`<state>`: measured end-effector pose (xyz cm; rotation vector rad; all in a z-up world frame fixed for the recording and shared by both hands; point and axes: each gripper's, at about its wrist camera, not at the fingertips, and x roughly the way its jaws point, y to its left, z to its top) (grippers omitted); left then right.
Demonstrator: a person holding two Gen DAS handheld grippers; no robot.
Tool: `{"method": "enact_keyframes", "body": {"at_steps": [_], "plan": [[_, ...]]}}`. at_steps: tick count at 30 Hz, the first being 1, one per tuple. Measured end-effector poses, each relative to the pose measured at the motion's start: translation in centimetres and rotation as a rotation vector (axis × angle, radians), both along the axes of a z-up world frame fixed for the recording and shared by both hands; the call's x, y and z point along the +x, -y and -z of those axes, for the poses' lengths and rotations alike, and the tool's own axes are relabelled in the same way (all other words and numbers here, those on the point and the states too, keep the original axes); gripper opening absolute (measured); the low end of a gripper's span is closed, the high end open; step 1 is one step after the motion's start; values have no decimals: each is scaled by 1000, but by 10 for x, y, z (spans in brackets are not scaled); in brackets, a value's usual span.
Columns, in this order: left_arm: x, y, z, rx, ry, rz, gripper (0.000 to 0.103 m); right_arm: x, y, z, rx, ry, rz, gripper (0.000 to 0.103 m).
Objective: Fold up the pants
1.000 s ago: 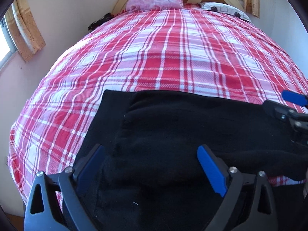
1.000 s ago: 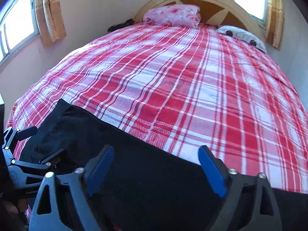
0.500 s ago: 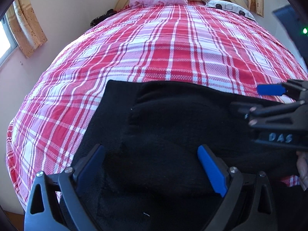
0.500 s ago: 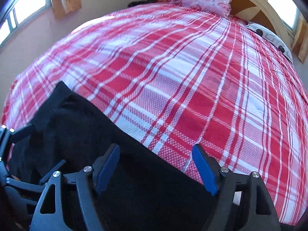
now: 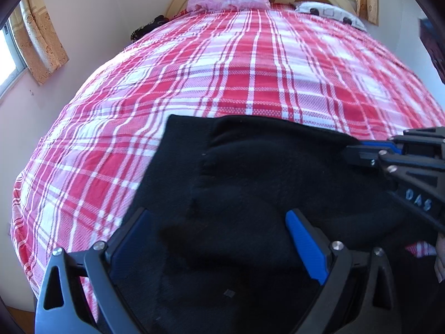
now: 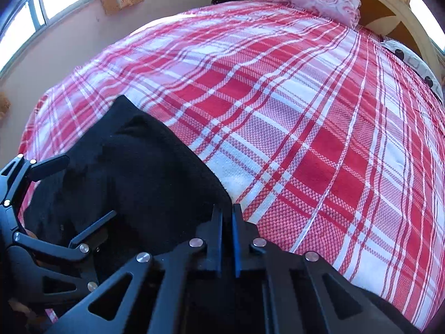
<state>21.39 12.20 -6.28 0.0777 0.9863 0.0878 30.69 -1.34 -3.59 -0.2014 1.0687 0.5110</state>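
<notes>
Pants: black pants [image 5: 250,194] lie on the plaid bed [image 5: 250,89], under both claws.
Right claw: the right claw [image 6: 227,222], wide apart a second ago, is now clamped together on the pants' far edge.
Left claw: the left claw [image 5: 217,239] hangs spread above the fabric, gripping nothing.
Meaning: a fold-over lift looks ready.
Hidden: the dark cloth hides seams; the near end is cut off.

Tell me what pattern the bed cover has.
The woven bed cover is red and white plaid, clearest in the right wrist view.
</notes>
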Motion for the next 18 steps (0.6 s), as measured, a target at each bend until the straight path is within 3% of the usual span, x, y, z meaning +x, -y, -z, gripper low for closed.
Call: {"method": "enact_keyframes", "body": {"at_steps": [4,8,12,18], "plan": [[-28,-23,-12,-54,46,22,99,-26,4,-25,88,64,4,6],[-50,-43,-22,-150,83,28,99,-66,-4,-43,108,137,-40,6],[-55,-47,-35,-200,116,46,100,-103,-11,-39,86,177,-69,6],[-27,-40,-45,-376,112,79,100,-128,-14,-24,57,213,-61,6]]}}
